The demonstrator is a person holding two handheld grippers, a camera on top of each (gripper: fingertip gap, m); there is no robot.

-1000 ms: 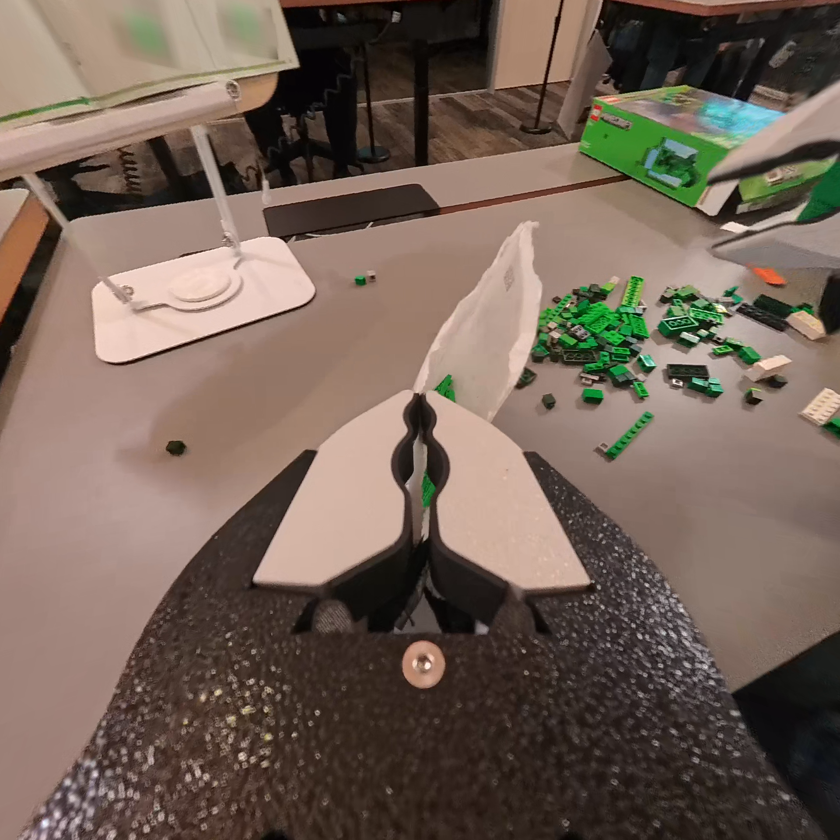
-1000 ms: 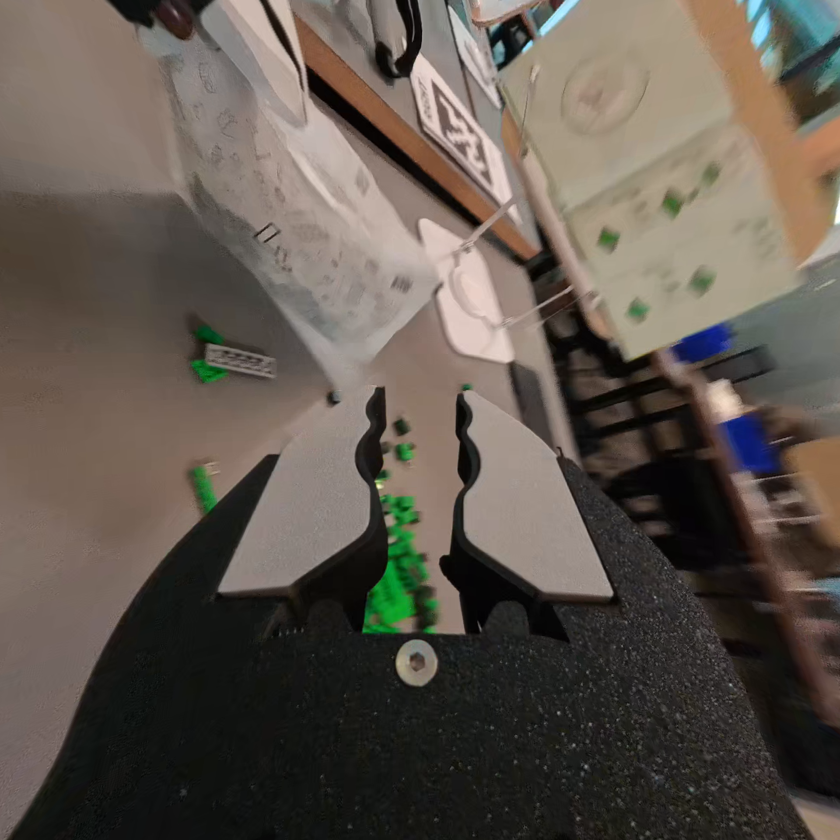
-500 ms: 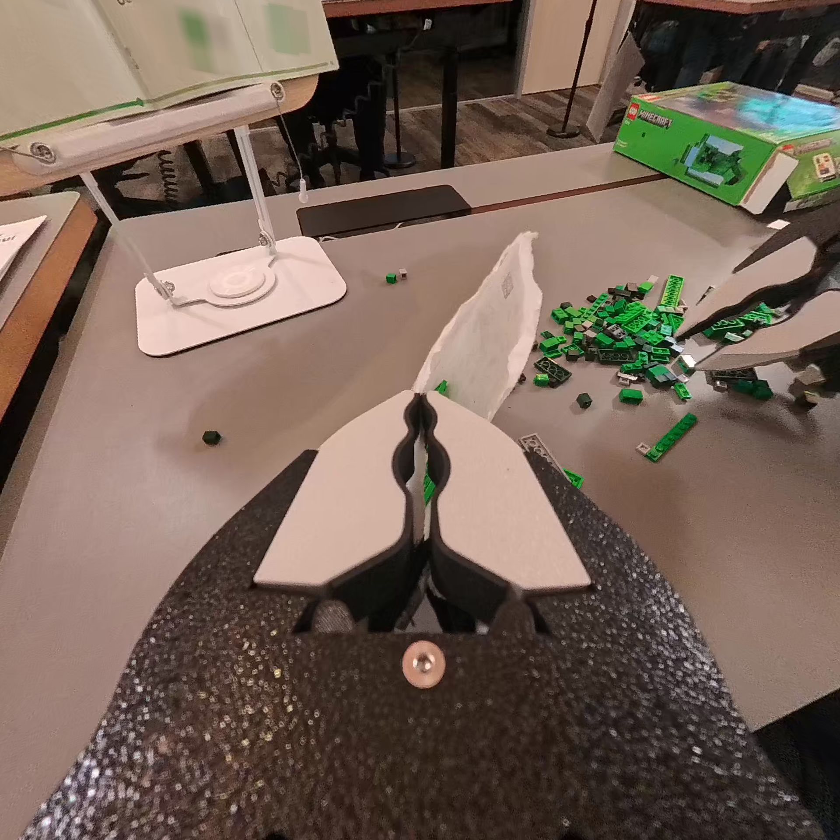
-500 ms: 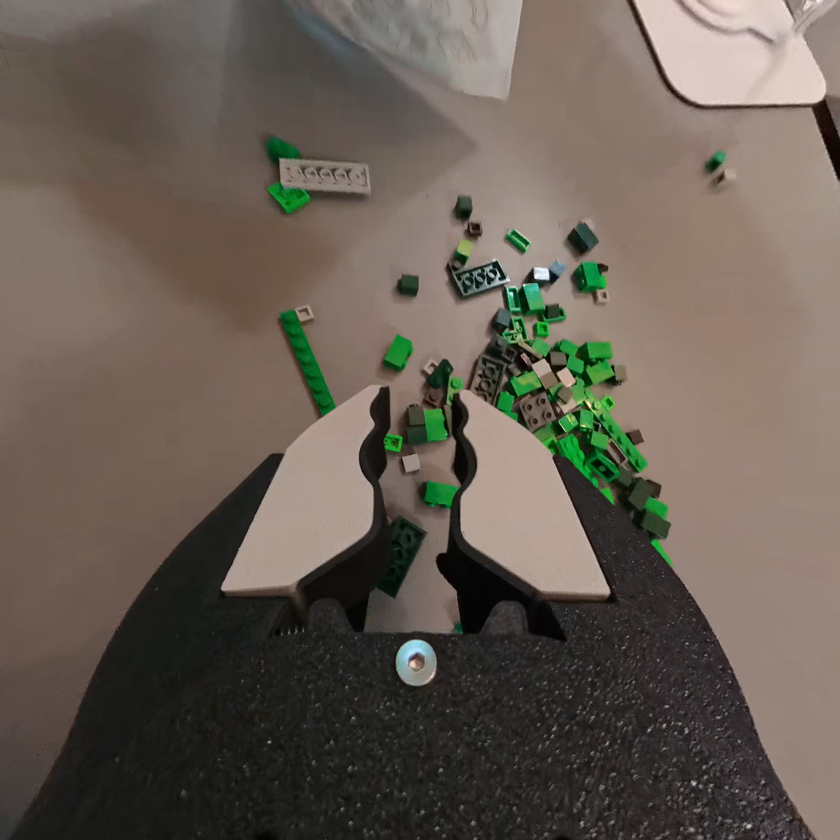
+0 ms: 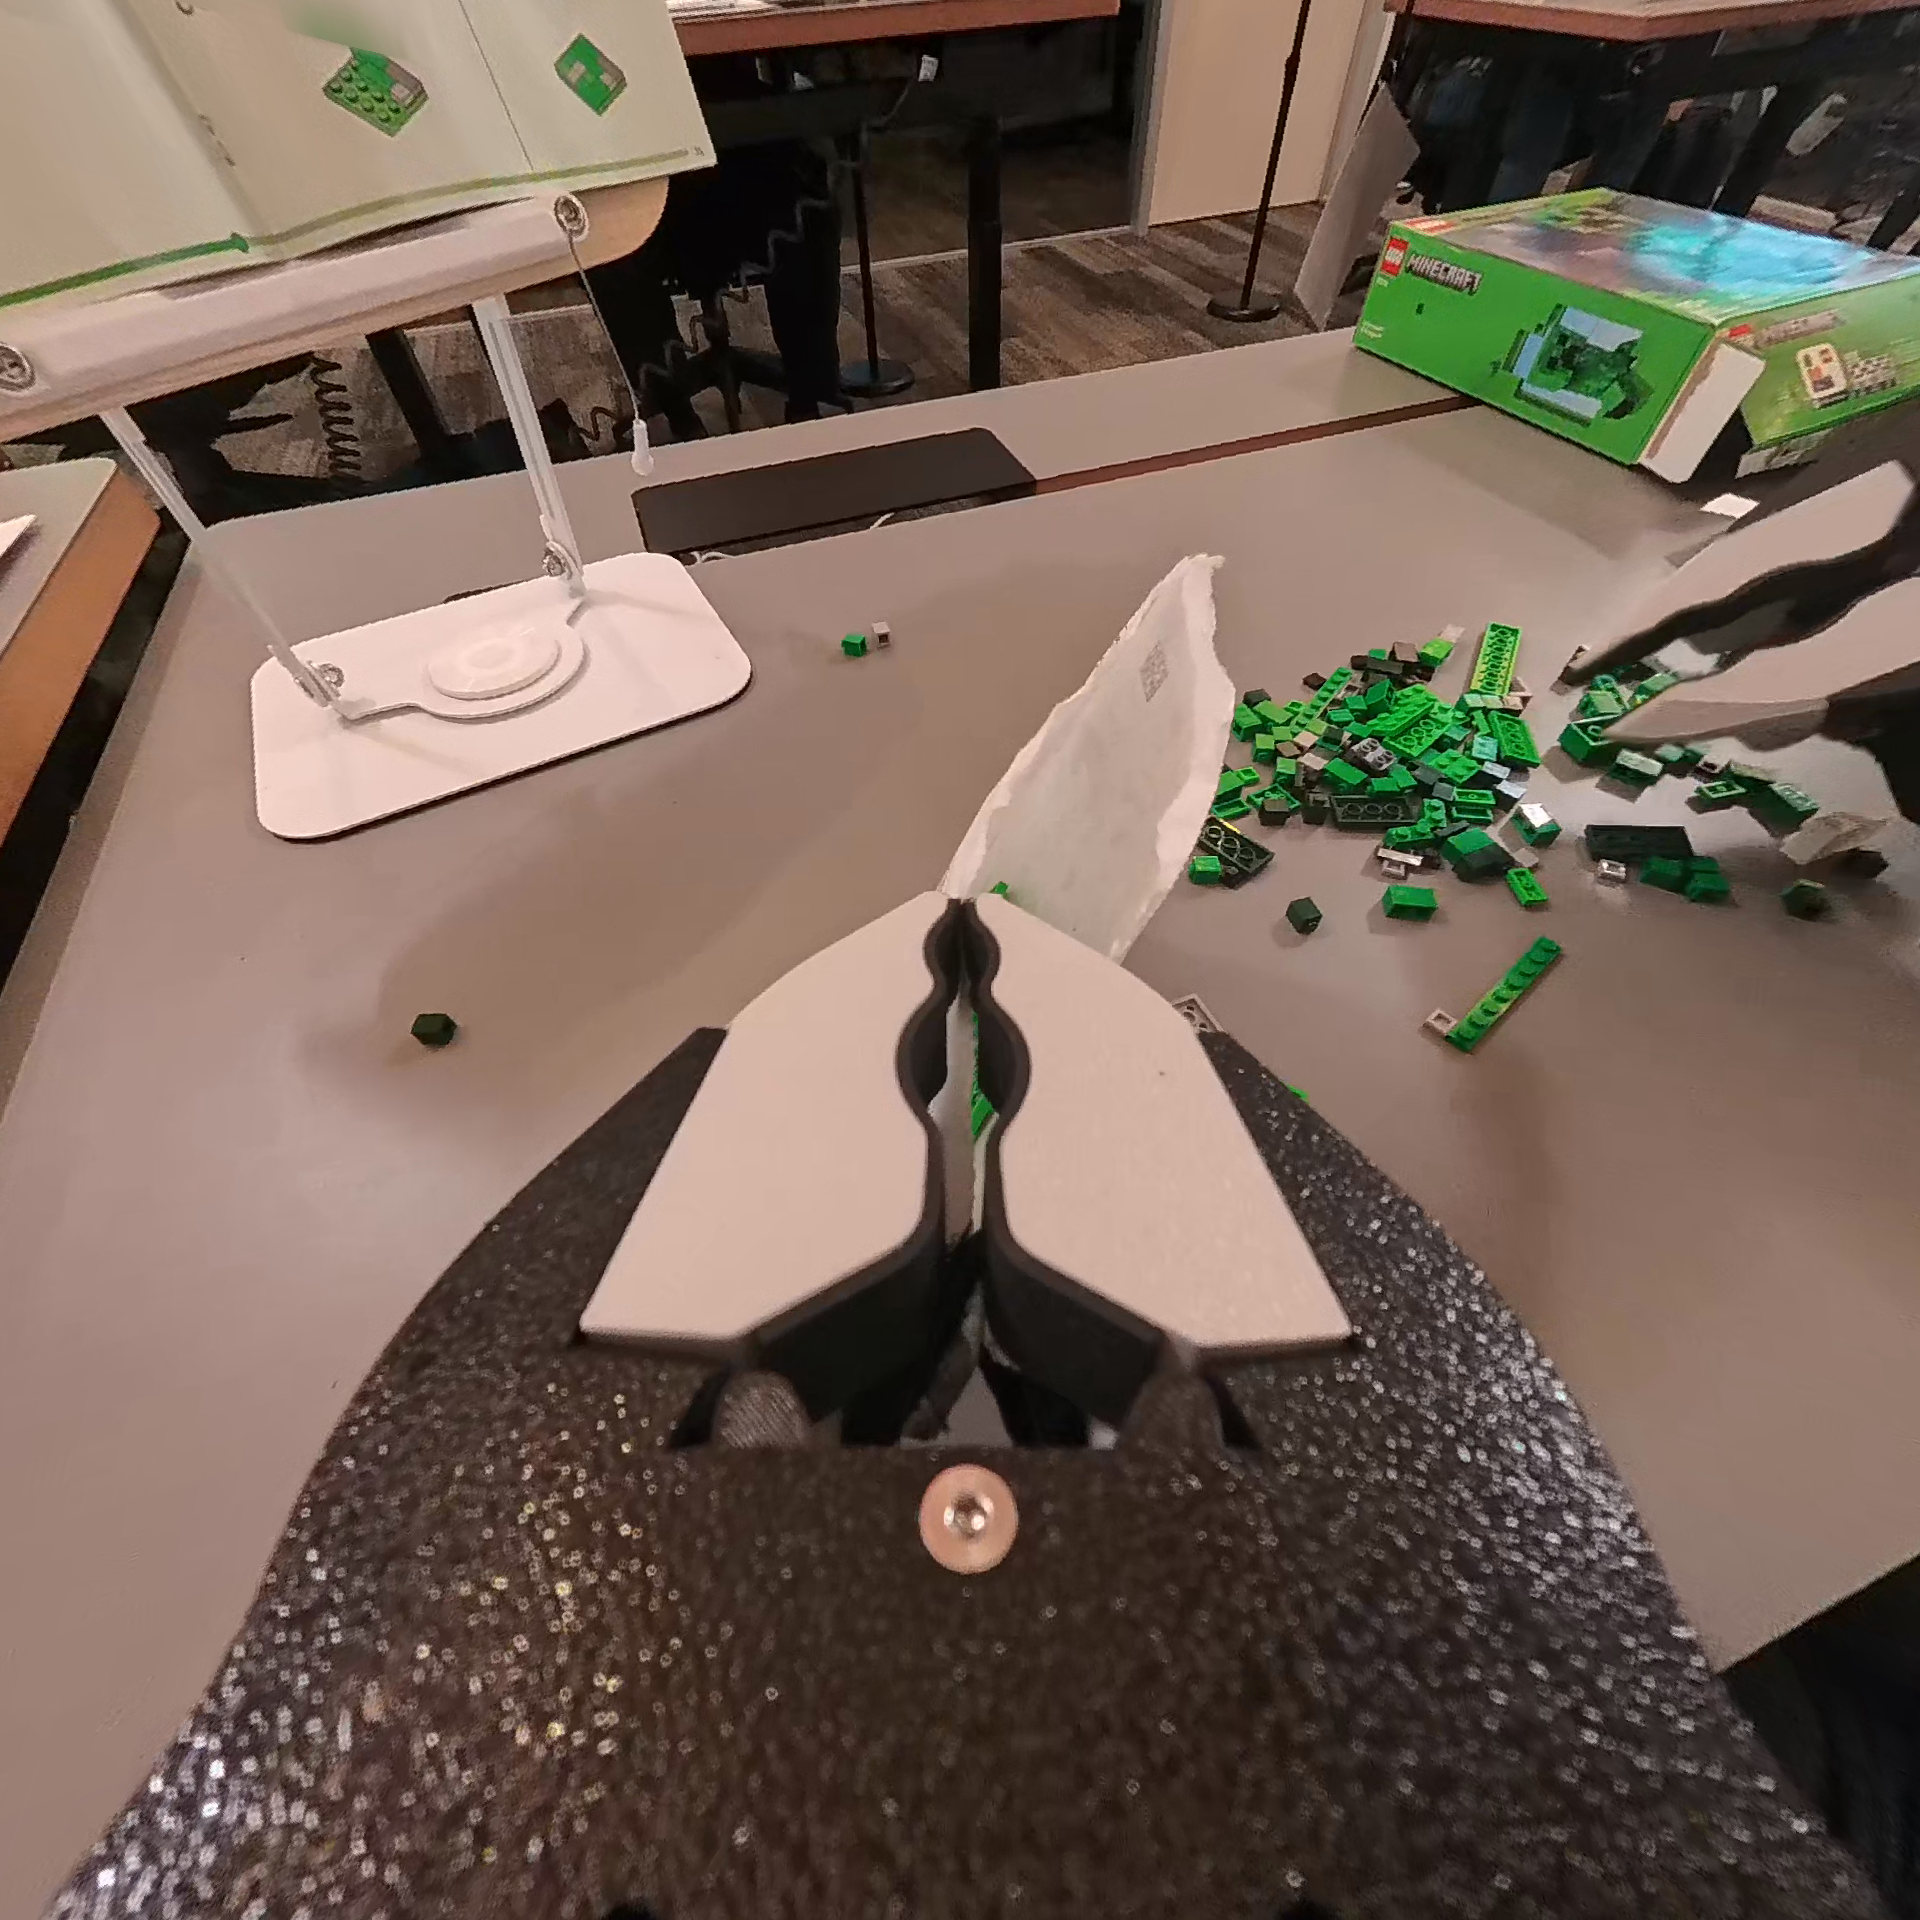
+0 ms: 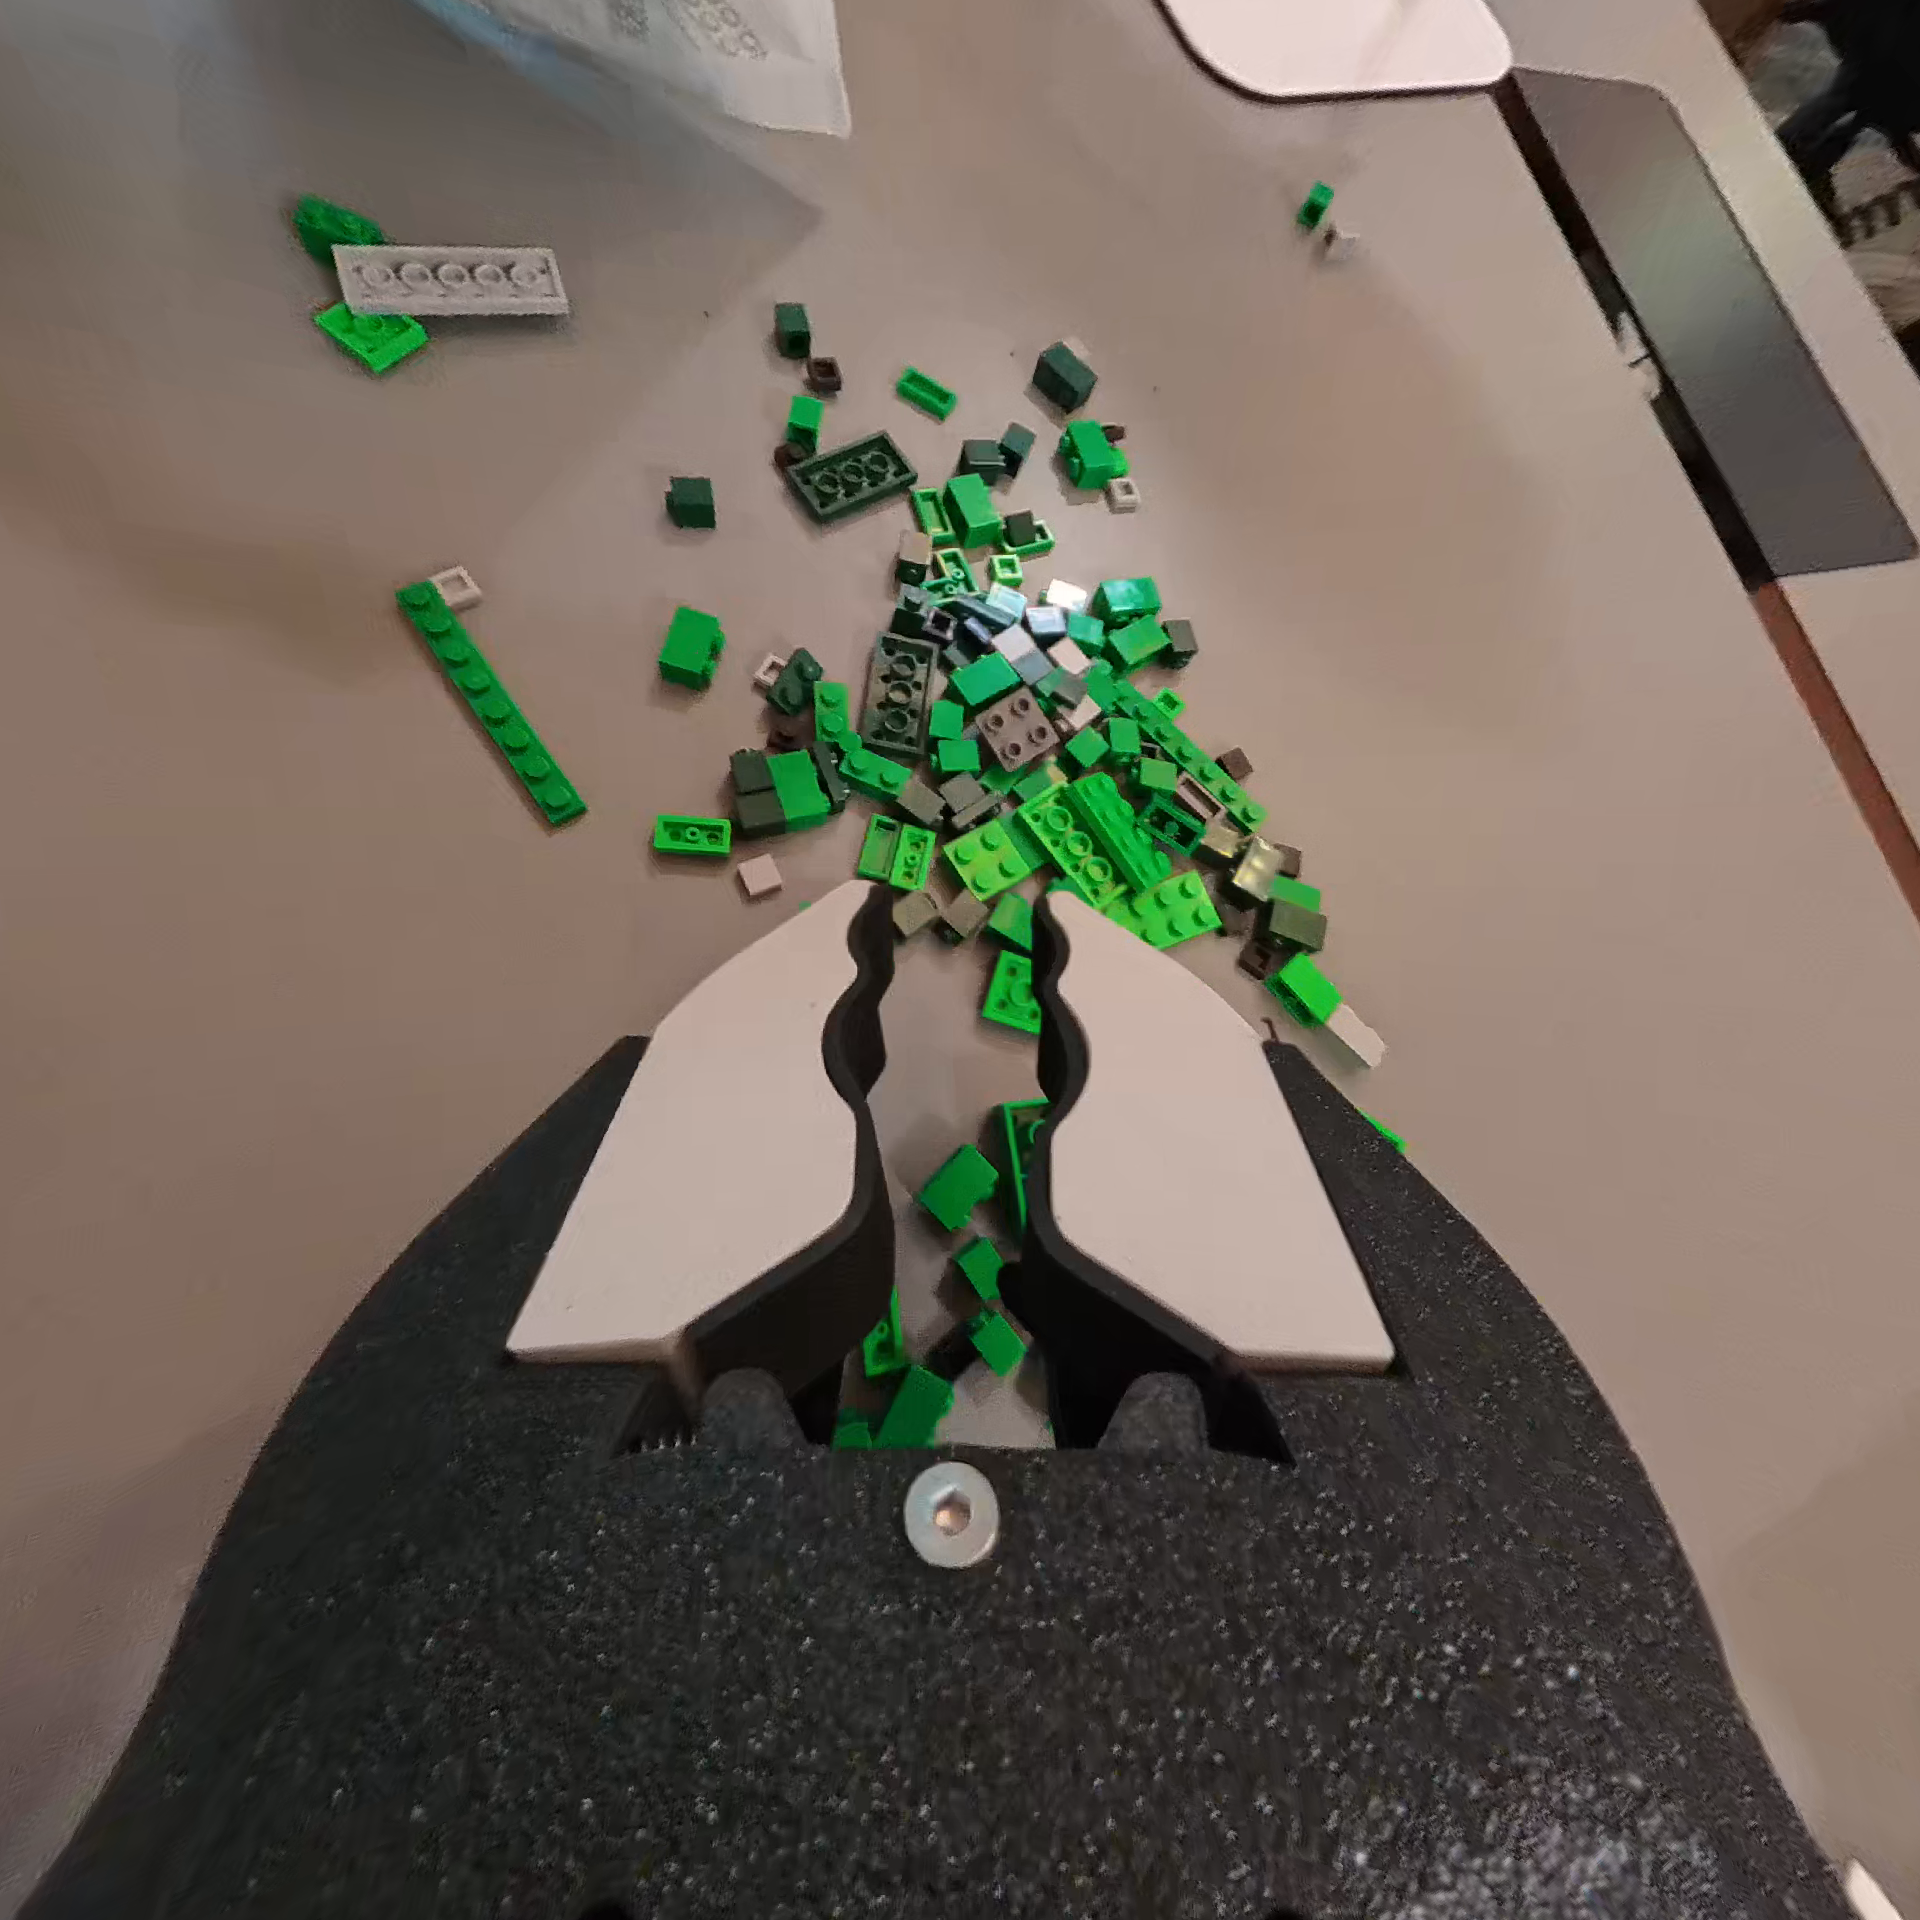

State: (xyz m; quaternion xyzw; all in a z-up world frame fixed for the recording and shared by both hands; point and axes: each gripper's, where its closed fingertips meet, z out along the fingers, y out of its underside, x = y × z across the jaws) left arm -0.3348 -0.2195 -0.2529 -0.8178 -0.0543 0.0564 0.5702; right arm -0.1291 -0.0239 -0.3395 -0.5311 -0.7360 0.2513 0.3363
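- The left gripper [image 5: 964, 920] fills the lower half of its wrist view, its jaws pressed together on a white paper bag [image 5: 1101, 790] that rises from between the fingertips toward the centre right of the frame.
- A little green shows in the slit between the fingers, just beneath the pinched paper.
- The right gripper [image 6: 961, 906] takes up the lower half of its own view, jaws parted and holding nothing, the fingertips low over the near edge of a pile of bricks [image 6: 1039, 748].
- Several small green pieces lie on the grey table [image 6: 260, 935] in the gap between its fingers.
- Left of centre in the right wrist view lies a long green plate [image 6: 488, 701], apart from the pile, with a tiny white piece at its far end.
- Toward the upper left of that view rests a grey plate [image 6: 449, 281] with green pieces touching it at either side; the bag's lower edge hangs above it at the top of the frame.
- In the left wrist view a lone dark green brick [image 5: 433, 1029] sits at mid left, well apart from the pile.
- Farther back, upper left, a white stand [image 5: 499, 686] carries an open booklet [image 5: 343, 104] on thin rods.
- A flat black pad [image 5: 831, 488] lies behind the stand's base.
- A green box [image 5: 1621, 322] sits at the upper right, on the table's far edge.
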